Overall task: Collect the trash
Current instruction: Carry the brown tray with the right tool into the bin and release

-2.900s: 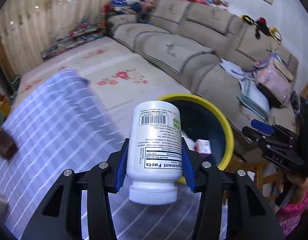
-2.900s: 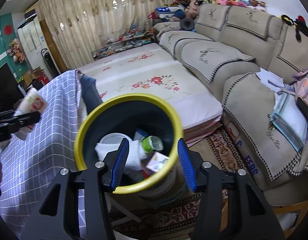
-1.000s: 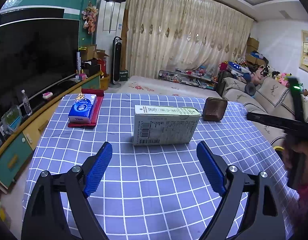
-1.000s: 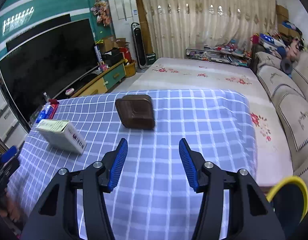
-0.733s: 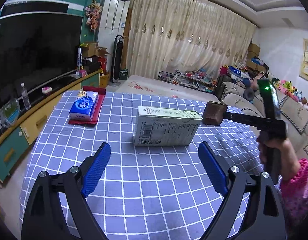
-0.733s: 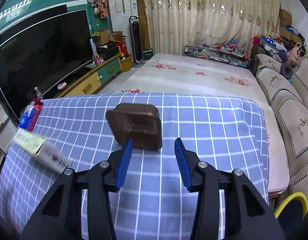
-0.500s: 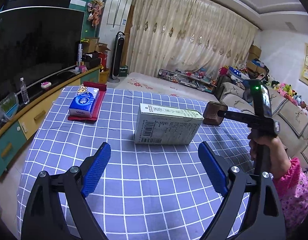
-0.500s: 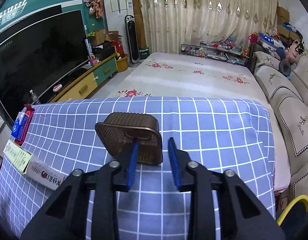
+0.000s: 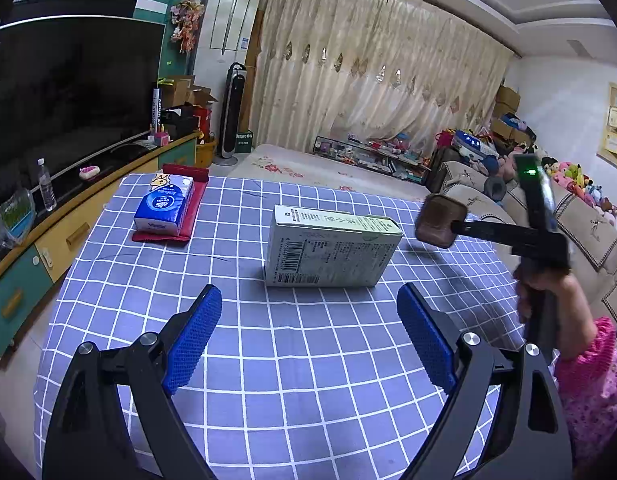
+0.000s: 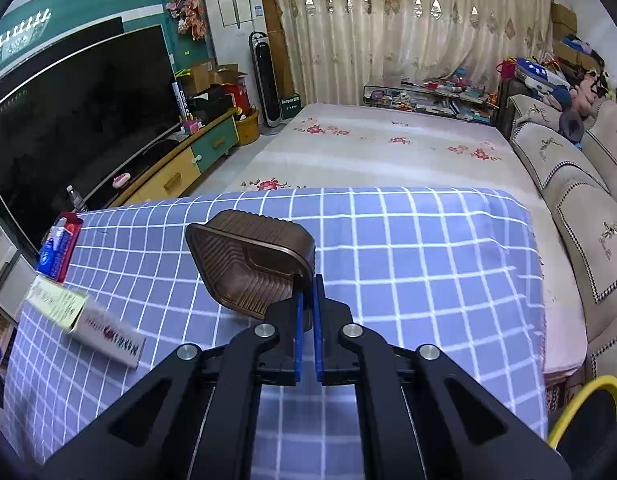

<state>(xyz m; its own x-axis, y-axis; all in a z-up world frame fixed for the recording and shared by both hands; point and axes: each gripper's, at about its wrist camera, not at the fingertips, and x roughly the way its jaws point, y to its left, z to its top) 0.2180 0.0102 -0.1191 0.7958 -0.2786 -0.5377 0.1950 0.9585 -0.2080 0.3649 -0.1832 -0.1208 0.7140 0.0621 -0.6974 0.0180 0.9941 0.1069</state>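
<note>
My right gripper (image 10: 307, 300) is shut on the rim of a brown plastic tray (image 10: 248, 264) and holds it tilted just above the blue checked tablecloth (image 10: 408, 256). The tray (image 9: 440, 221) and right gripper also show at the right of the left wrist view. My left gripper (image 9: 308, 336) is open wide and empty, facing a pale green carton (image 9: 328, 254) that lies on the cloth a little ahead of it. The carton (image 10: 80, 320) shows at the left of the right wrist view. The yellow-rimmed bin (image 10: 584, 404) shows at the lower right.
A blue tissue pack (image 9: 164, 206) lies on a red mat (image 9: 190, 216) at the table's far left corner. A TV cabinet (image 9: 48, 240) runs along the left. A sofa (image 10: 580, 184) stands to the right, beyond a floral mat (image 10: 388, 152).
My right gripper has closed on the brown tray's rim and lifted it off the cloth. My left gripper stays open, now slightly nearer the carton.
</note>
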